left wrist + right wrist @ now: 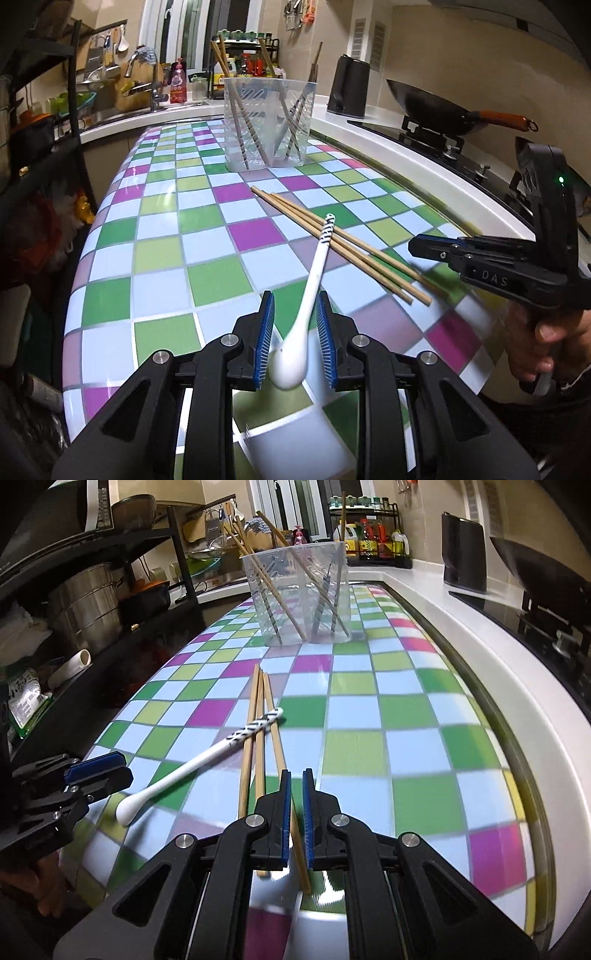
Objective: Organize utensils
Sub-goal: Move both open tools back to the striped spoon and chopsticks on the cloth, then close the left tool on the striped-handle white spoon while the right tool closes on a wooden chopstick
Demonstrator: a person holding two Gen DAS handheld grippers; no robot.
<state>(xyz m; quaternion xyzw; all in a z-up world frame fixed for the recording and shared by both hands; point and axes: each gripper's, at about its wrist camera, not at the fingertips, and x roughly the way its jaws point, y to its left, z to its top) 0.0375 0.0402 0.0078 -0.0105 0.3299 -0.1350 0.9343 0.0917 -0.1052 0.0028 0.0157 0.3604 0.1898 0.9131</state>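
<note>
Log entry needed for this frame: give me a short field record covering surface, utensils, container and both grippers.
surface: checkered table
container: clear holder, upright at the far end, chopsticks inside
loose items: three chopsticks side by side; white spoon lying across them
left gripper: pads either side of the spoon's bowl, no firm grip visible
right gripper: closed narrowly on the rightmost chopstick
task status: spoon and three chopsticks not yet in the holder

I count three loose wooden chopsticks (260, 738), one white spoon (314, 280), and one clear plastic holder (269, 123).
</note>
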